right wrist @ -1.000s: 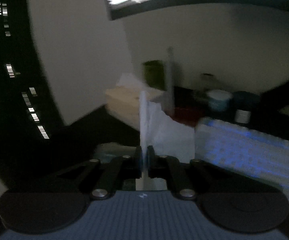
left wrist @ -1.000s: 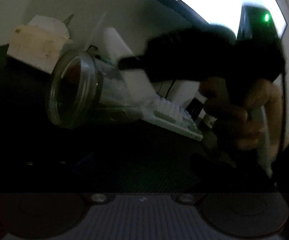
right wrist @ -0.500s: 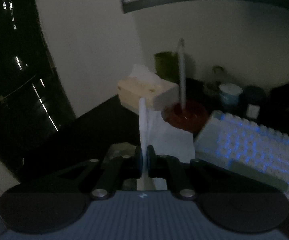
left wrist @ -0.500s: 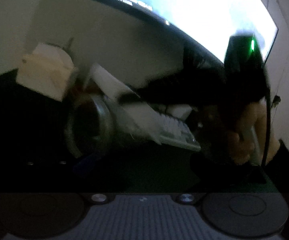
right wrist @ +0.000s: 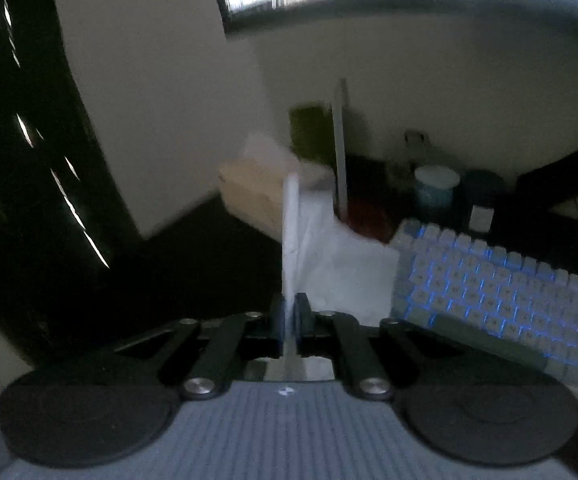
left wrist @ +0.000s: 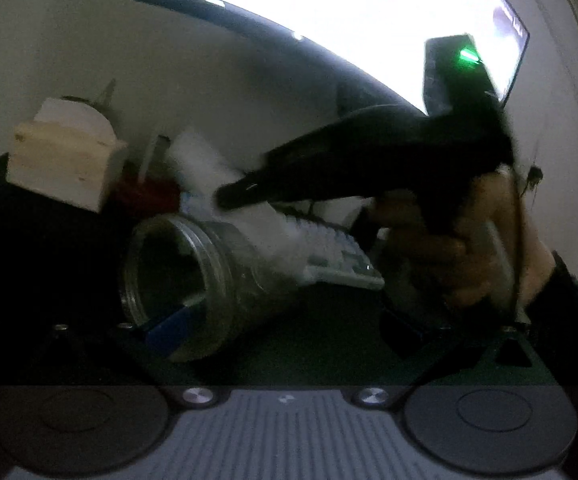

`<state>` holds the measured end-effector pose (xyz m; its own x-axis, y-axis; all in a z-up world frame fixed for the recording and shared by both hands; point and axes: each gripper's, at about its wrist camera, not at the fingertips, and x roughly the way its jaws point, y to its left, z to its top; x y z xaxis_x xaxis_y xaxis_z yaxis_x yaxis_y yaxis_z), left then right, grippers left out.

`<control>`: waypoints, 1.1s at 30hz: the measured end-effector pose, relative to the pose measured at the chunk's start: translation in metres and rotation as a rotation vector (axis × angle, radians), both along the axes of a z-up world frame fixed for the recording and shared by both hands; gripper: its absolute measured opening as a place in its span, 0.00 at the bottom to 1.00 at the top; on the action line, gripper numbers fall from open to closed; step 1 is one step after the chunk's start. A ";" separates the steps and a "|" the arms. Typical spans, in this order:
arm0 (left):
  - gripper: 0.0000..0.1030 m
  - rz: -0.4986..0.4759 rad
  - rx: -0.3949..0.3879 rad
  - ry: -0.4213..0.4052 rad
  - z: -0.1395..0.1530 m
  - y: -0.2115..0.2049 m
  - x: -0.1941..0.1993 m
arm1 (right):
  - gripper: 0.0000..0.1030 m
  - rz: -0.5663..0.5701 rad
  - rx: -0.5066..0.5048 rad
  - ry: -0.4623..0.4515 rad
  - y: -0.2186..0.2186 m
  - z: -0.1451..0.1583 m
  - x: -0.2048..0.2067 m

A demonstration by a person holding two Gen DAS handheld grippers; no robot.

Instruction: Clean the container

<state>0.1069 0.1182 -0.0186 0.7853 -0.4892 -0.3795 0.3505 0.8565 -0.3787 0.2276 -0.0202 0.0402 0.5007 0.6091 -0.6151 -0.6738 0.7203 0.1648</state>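
Observation:
A clear glass jar [left wrist: 193, 288] lies on its side on the dark desk, mouth toward the camera in the left wrist view. One finger [left wrist: 169, 326] of my left gripper [left wrist: 289, 336], blue-padded, reaches into or against the jar's mouth; the other finger [left wrist: 417, 336] stands well to the right, so the jaws are apart. My right gripper [right wrist: 289, 316] is shut on a white tissue [right wrist: 329, 256]. In the left wrist view that gripper [left wrist: 233, 196] is dark and holds the tissue [left wrist: 257, 216] just above the jar.
A wooden tissue box [left wrist: 65, 160] stands at the back left, with a red stand [right wrist: 365, 212] and upright rod beside it. A backlit keyboard [right wrist: 501, 280] lies to the right. A bright monitor [left wrist: 369, 12] hangs above. Small pots [right wrist: 437, 188] stand behind the keyboard.
The jar has dropped from tilted in the air to lying low on the desk. The right gripper with the tissue has come over it.

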 end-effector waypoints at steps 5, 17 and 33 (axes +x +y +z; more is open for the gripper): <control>0.99 0.011 0.005 0.058 -0.010 0.000 0.009 | 0.06 -0.020 0.020 0.002 -0.026 -0.013 0.000; 1.00 -0.124 0.030 0.081 -0.014 -0.032 0.003 | 0.07 -0.031 0.108 0.032 -0.083 -0.009 -0.039; 1.00 -0.174 0.055 0.112 -0.026 -0.055 0.000 | 0.07 0.143 0.136 -0.028 -0.085 -0.005 -0.081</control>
<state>0.1069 0.0637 -0.0443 0.6423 -0.5898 -0.4894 0.4529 0.8072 -0.3785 0.1467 -0.1055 0.0353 0.4185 0.7520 -0.5093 -0.7733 0.5891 0.2344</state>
